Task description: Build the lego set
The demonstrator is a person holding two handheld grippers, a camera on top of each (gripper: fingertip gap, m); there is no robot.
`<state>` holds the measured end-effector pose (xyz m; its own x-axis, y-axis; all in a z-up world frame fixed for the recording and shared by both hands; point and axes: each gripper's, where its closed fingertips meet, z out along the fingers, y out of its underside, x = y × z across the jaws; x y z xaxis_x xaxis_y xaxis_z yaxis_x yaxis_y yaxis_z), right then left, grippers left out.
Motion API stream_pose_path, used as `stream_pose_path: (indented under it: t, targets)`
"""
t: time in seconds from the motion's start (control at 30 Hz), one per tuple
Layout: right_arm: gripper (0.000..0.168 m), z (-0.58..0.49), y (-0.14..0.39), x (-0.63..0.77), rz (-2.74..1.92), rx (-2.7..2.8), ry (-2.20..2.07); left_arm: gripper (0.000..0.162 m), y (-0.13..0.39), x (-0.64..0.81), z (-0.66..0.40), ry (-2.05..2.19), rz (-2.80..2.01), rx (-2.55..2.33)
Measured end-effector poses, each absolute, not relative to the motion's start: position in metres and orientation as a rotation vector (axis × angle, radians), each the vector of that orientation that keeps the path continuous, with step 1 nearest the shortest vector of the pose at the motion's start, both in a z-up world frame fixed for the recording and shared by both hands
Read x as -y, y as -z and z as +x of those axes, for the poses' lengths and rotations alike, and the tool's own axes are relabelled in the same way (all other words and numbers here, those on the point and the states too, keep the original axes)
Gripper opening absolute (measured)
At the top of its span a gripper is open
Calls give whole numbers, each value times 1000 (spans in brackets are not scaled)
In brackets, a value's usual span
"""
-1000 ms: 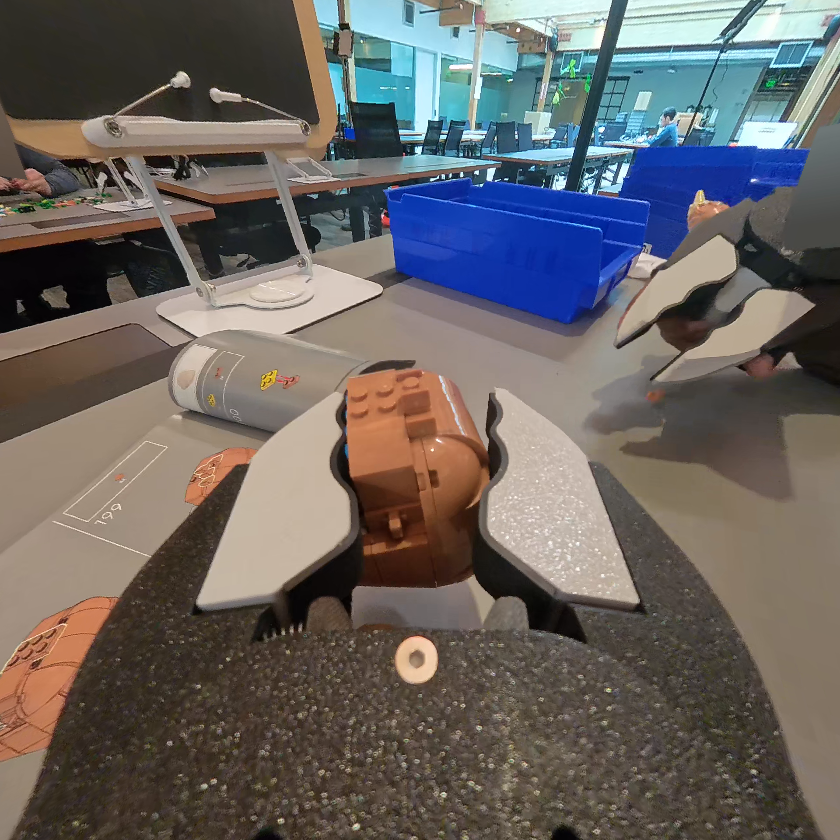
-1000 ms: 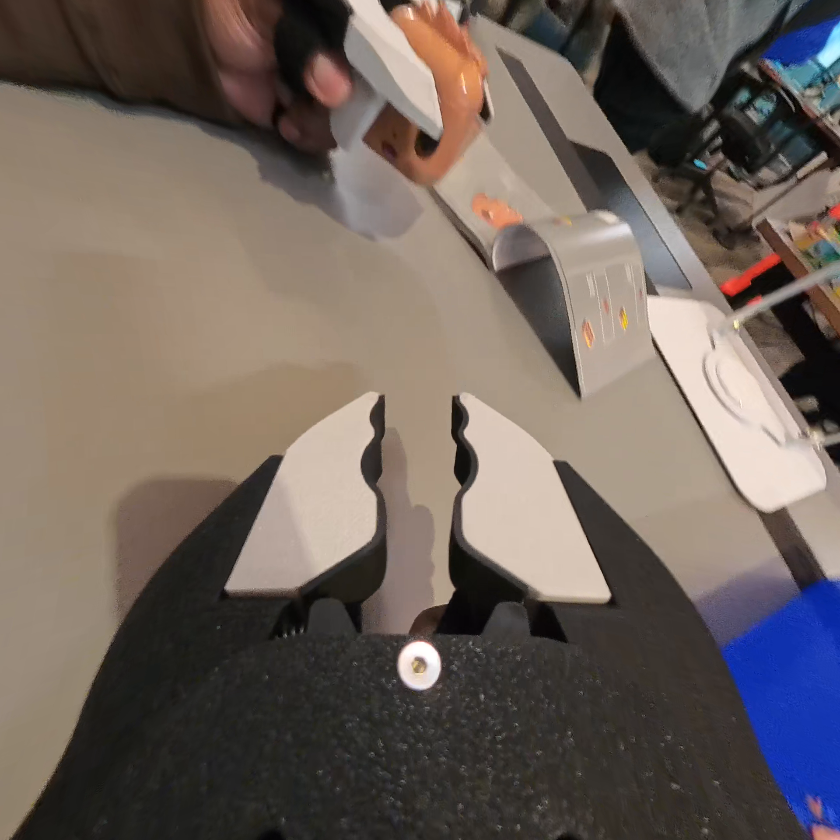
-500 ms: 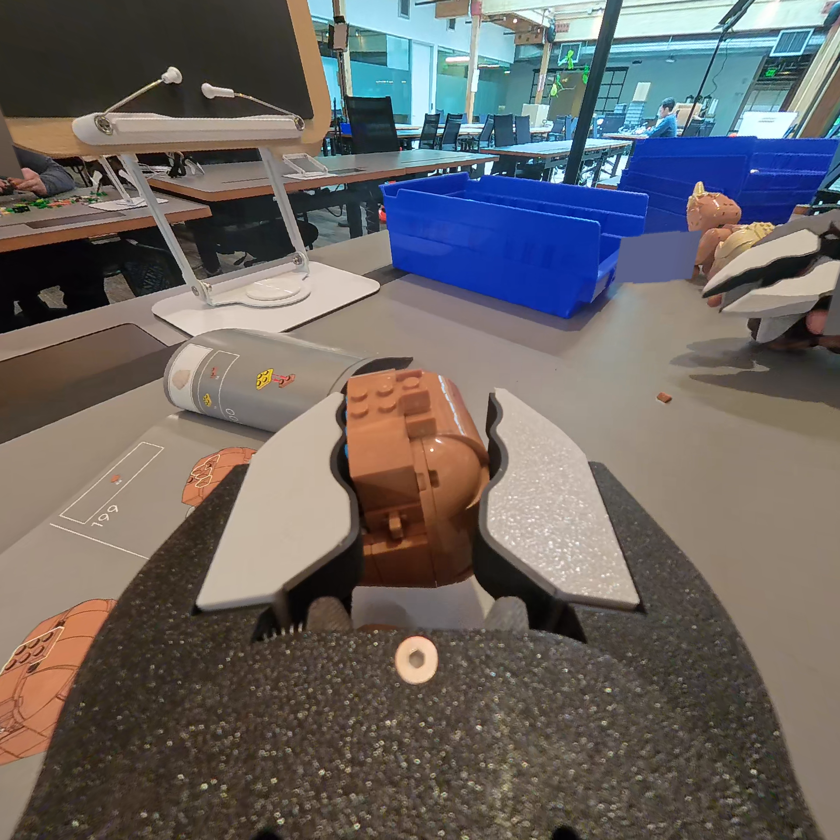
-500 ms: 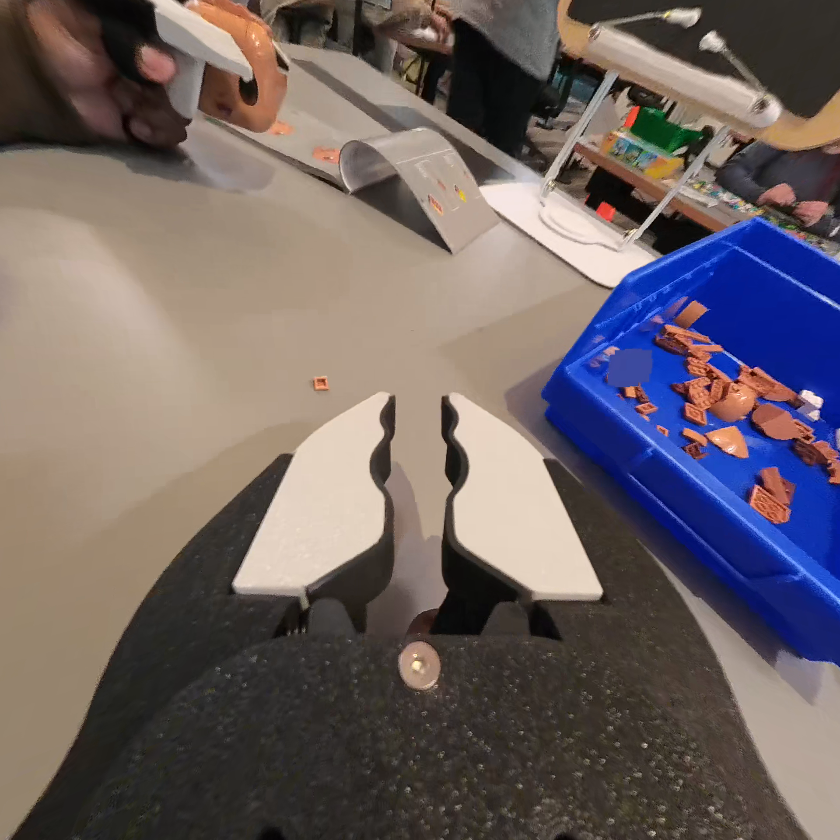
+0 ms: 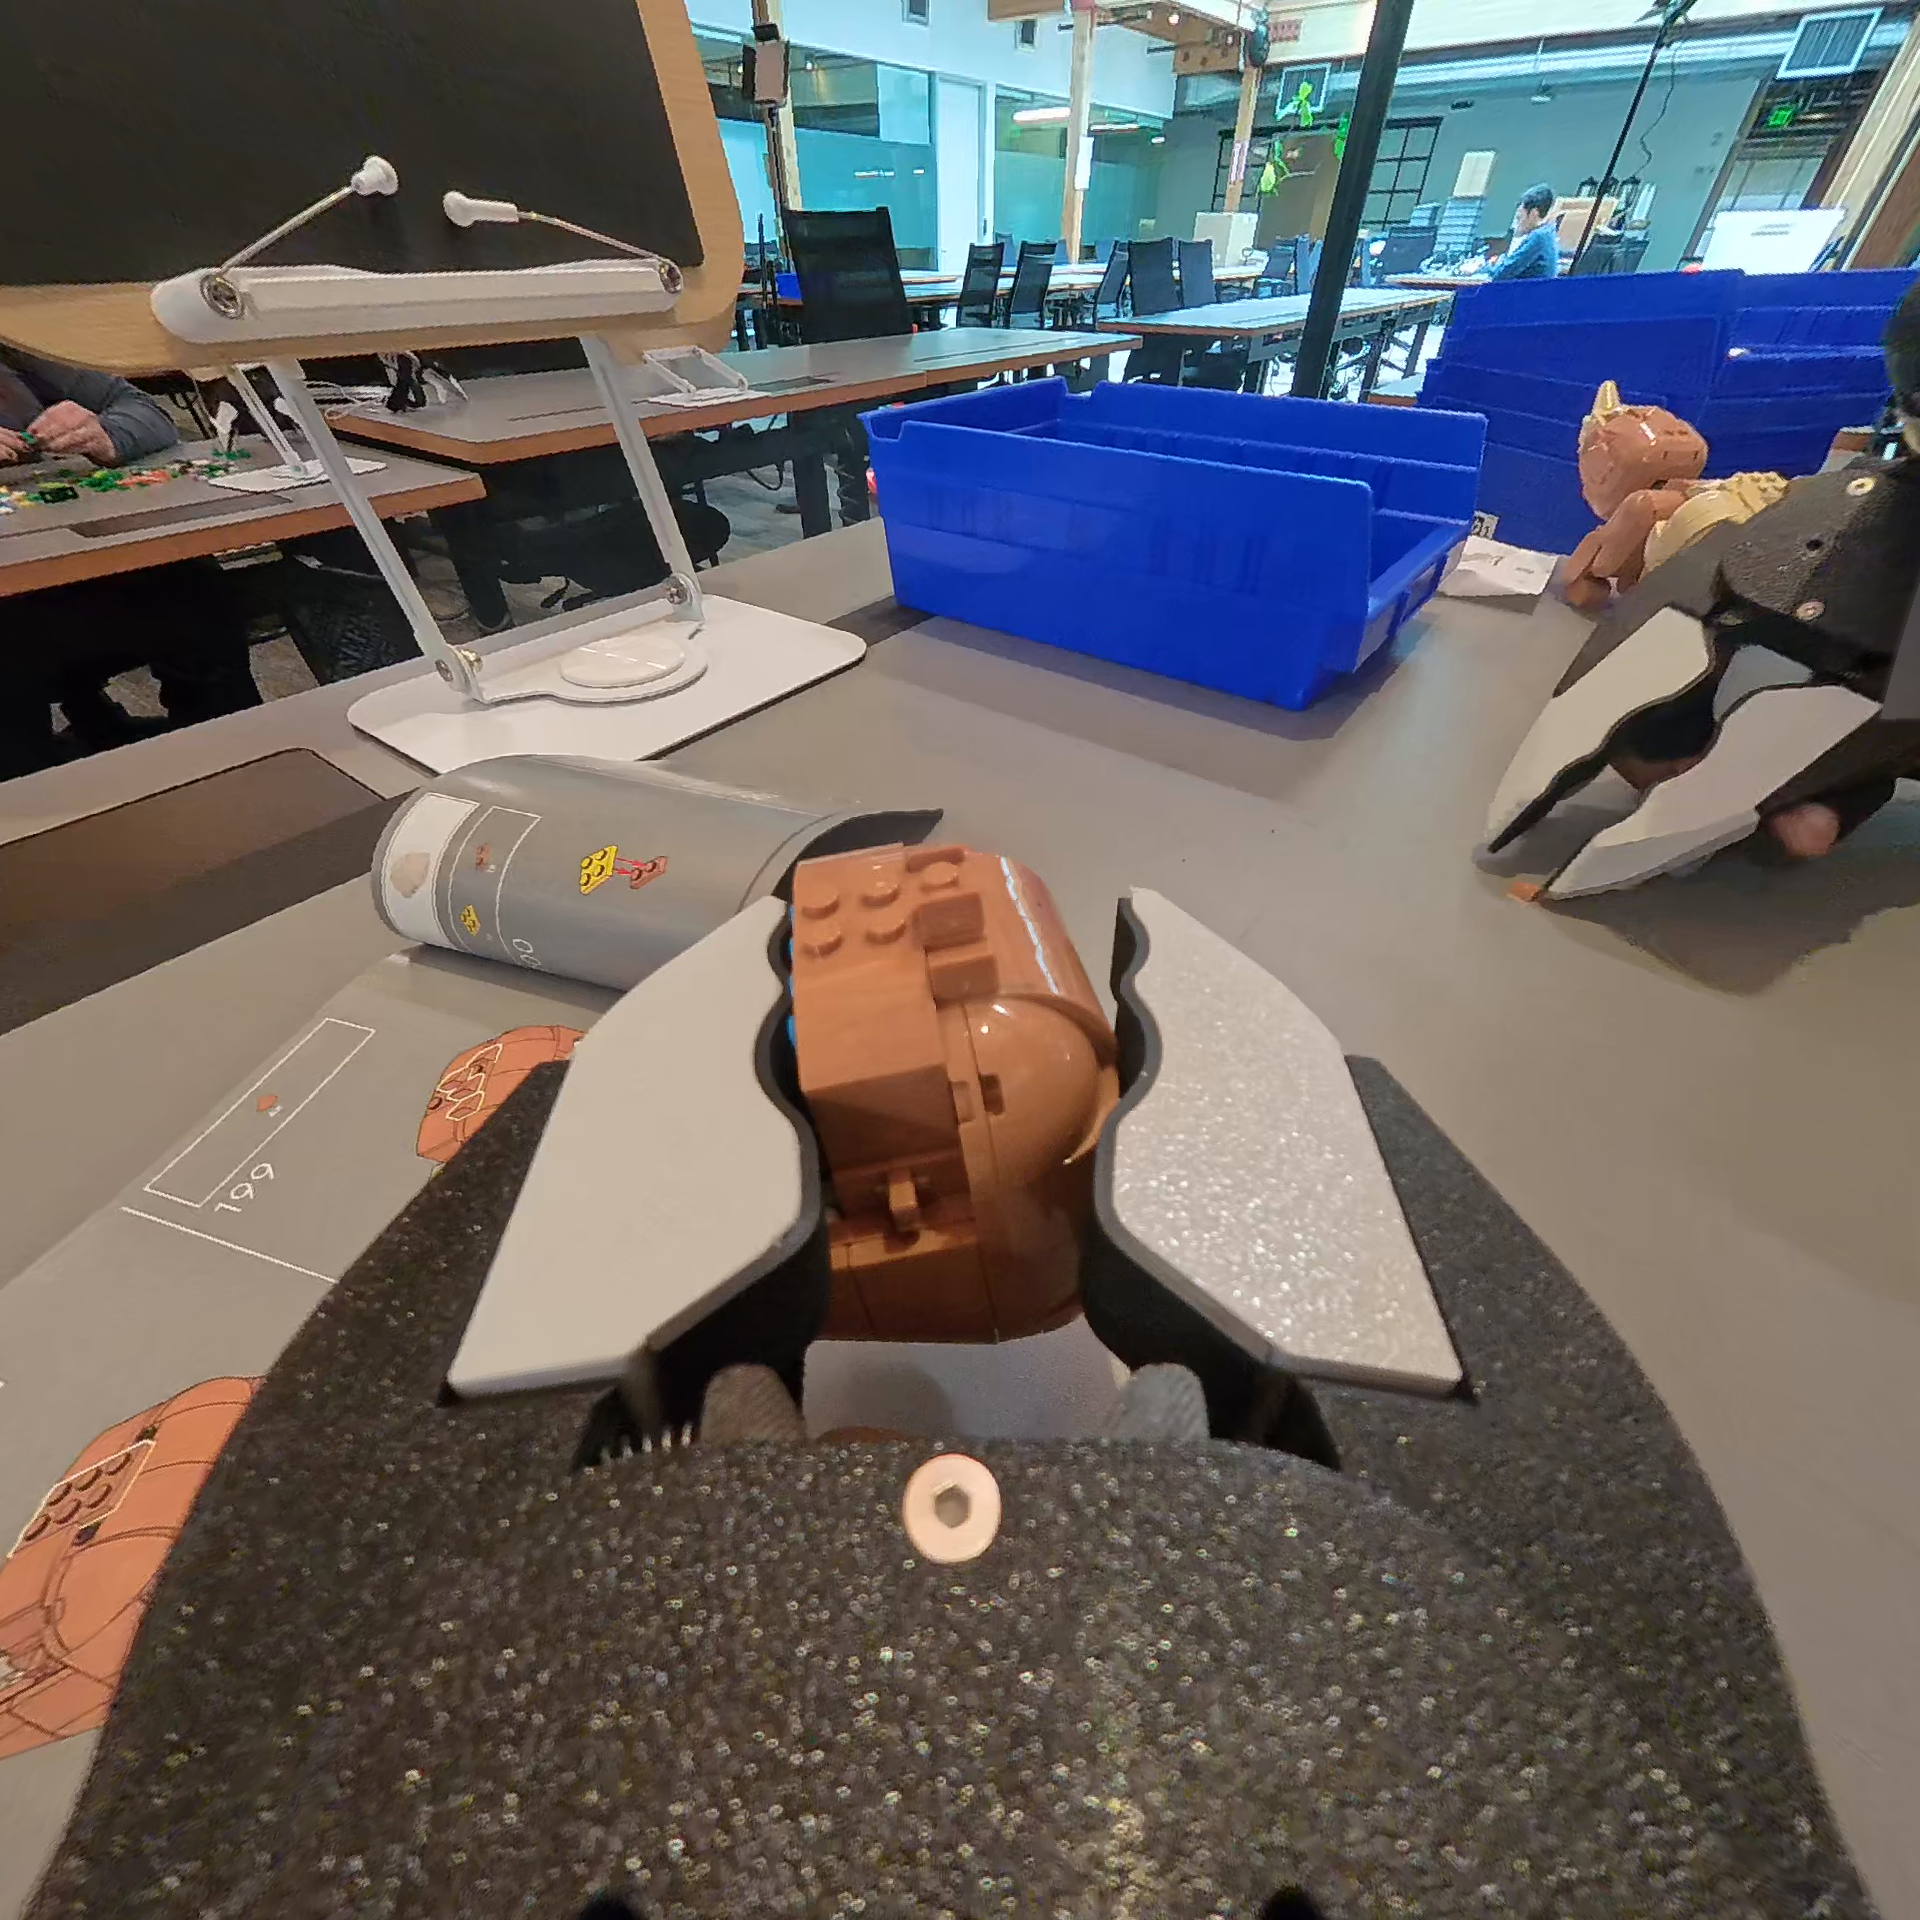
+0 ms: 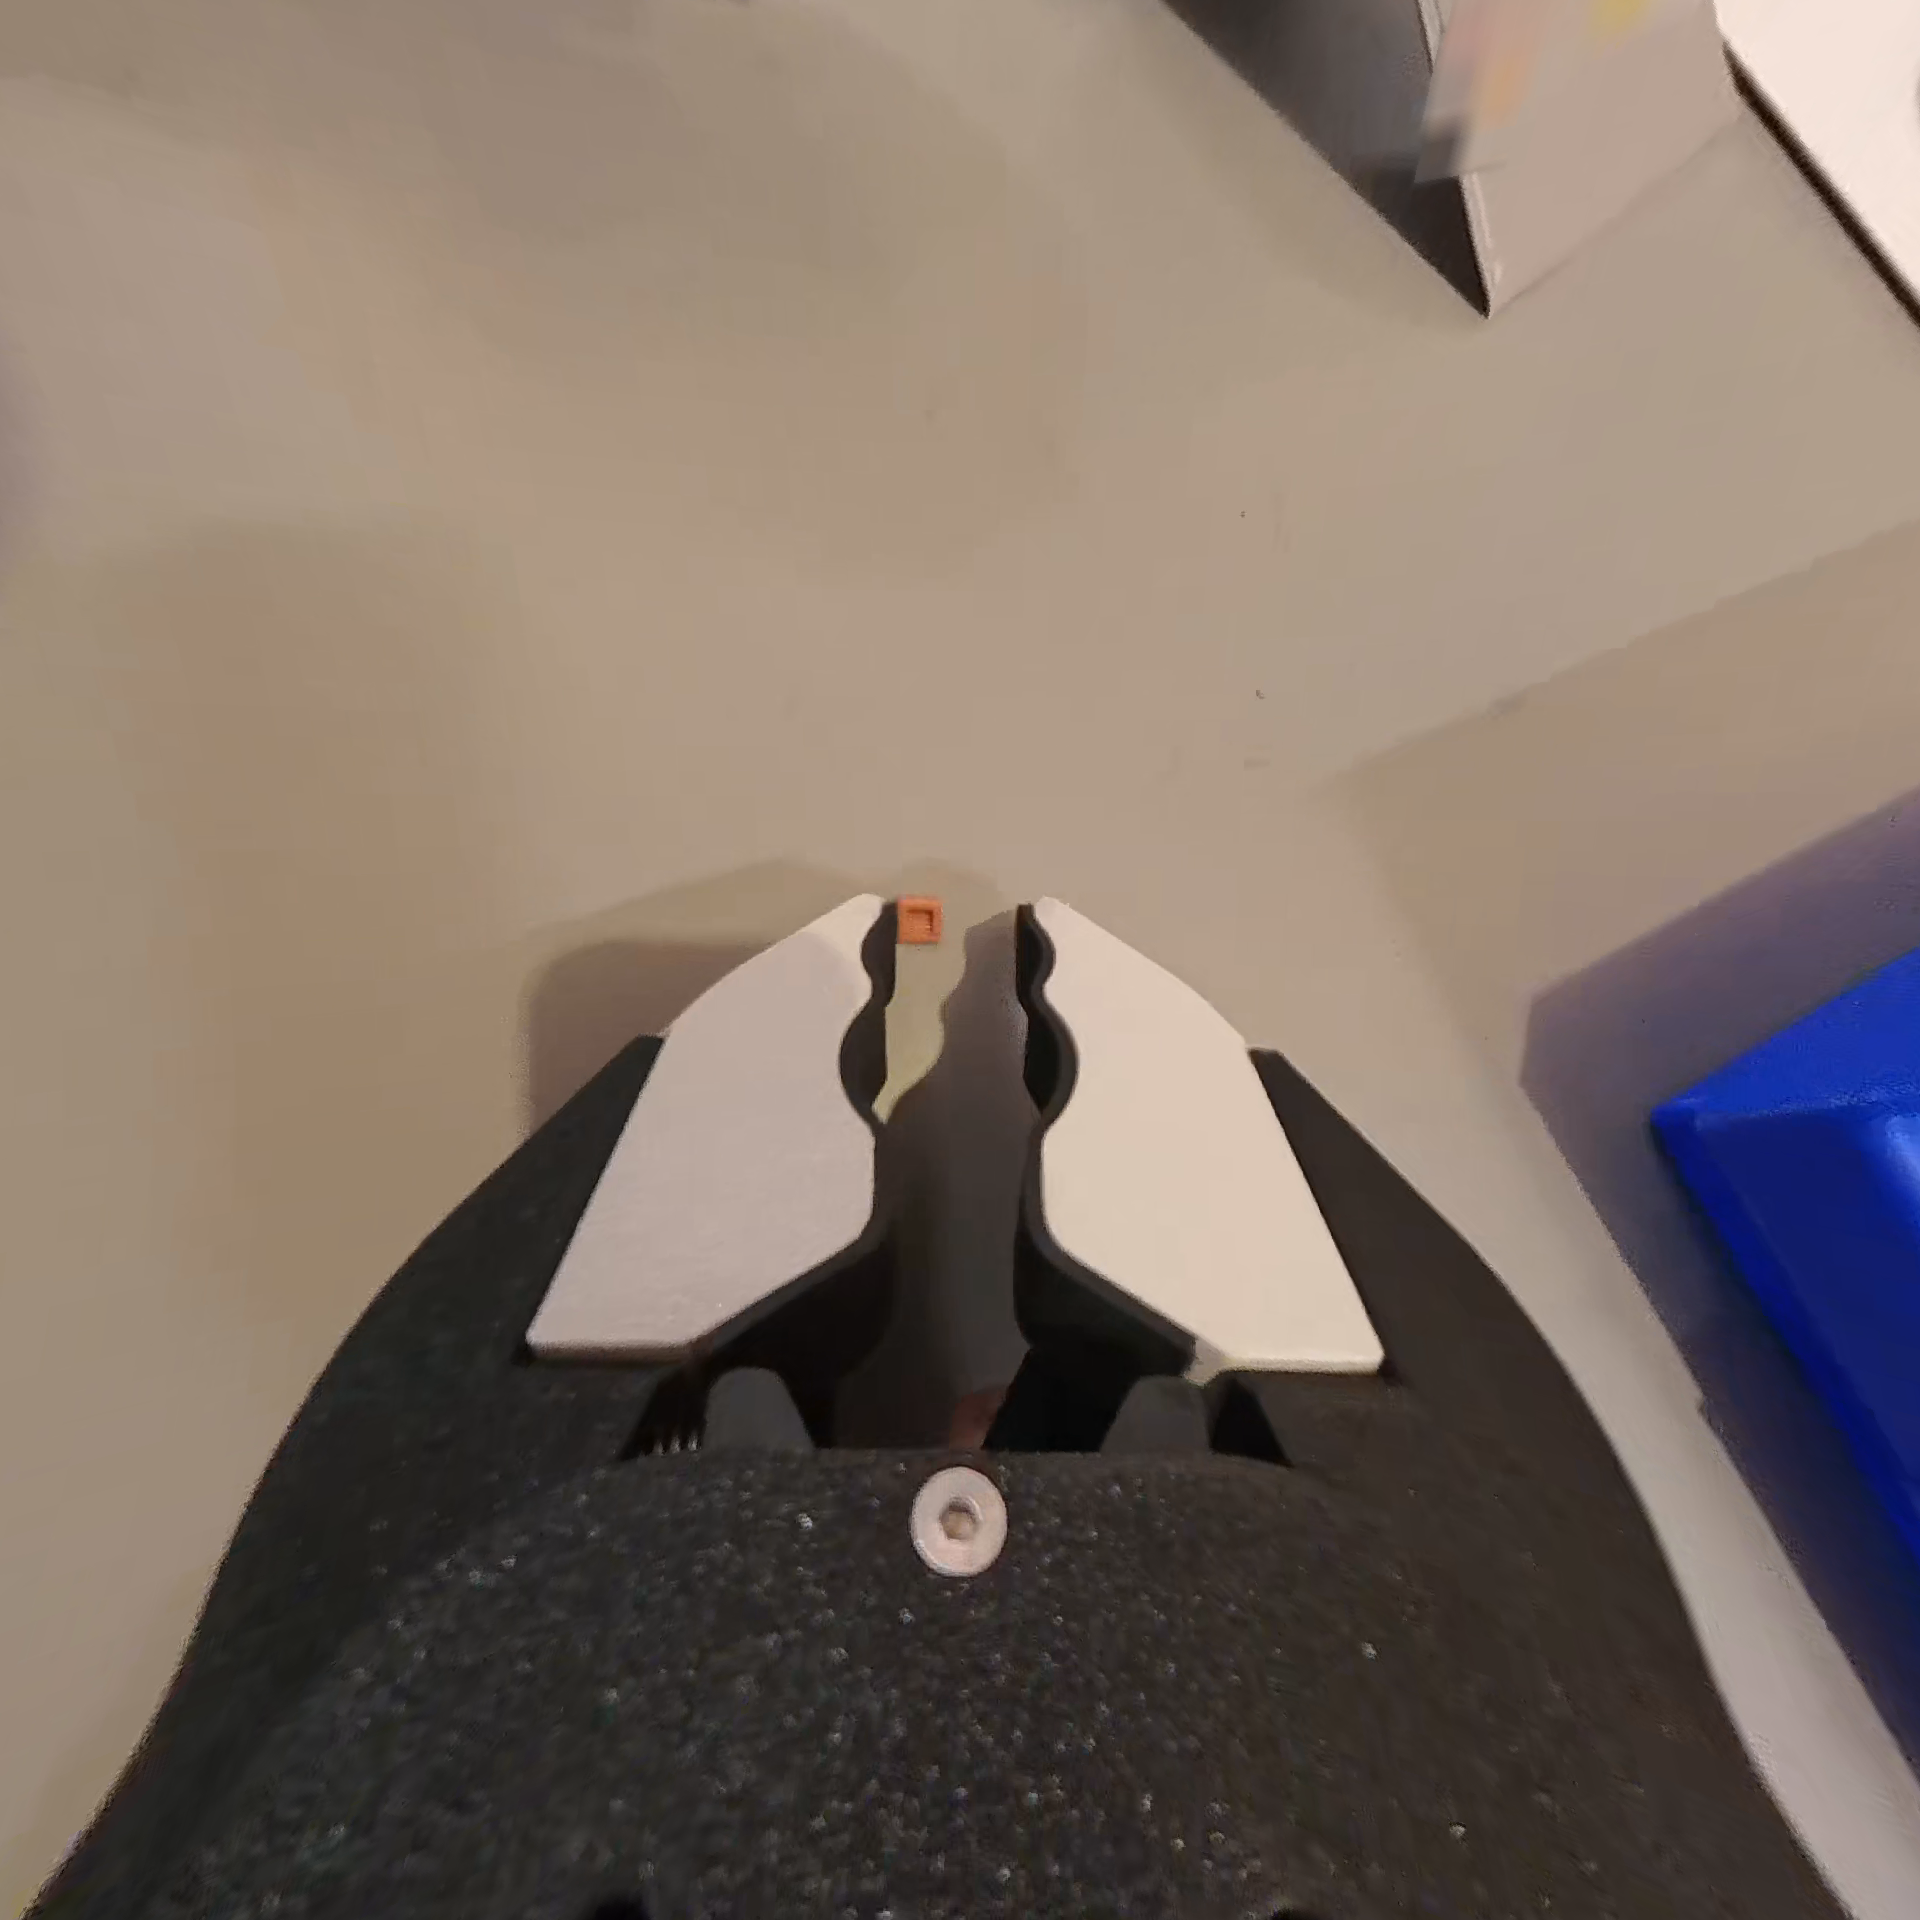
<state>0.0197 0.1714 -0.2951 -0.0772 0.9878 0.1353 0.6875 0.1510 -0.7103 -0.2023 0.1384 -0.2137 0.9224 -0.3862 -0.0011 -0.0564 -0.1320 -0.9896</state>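
Clamping a brown lego body (image 5: pixel 935 1081) between both inner faces, the left tongs (image 5: pixel 951 1039) hold it above an open instruction booklet (image 5: pixel 260 1122) whose printed page carries drawings, a boxed figure and a page number; its far page curls up into a roll bearing small part pictures. Beyond, a blue bin (image 5: pixel 1143 540) sits on the grey counter (image 5: pixel 1351 1039), its inside hidden from this angle, with a white stand (image 5: pixel 613 675) to its left and a built tan figure (image 5: pixel 1642 468) to its right. Open counter lies between bin and booklet. The right tongs (image 6: pixel 956 914) point down at the counter, slightly parted, gripping nothing; a tiny orange lego piece (image 6: pixel 918 921) lies at the tip of one finger.
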Motion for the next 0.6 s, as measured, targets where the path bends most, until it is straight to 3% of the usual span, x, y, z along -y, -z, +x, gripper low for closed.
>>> stream_pose_path:
  t: [0.1, 0.23, 0.3, 0.4, 0.6]
  targets:
    - [9, 17, 297, -166, -1611, 1848, -657, 57, 214, -138, -202, 293, -1691, -346]
    - [7, 9, 291, -167, -1540, 1822, -618, 57, 213, -138, -198, 306, -1687, -351]
    - [7, 0, 262, -161, -1308, 1721, -638, 57, 214, -138, -195, 307, -1688, -361]
    - [33, 3, 255, -162, -1306, 1681, -684, 57, 214, -138, -193, 308, -1688, -370]
    - [35, 14, 265, -163, -1356, 1696, -706, 57, 213, -138, -194, 310, -1686, -363]
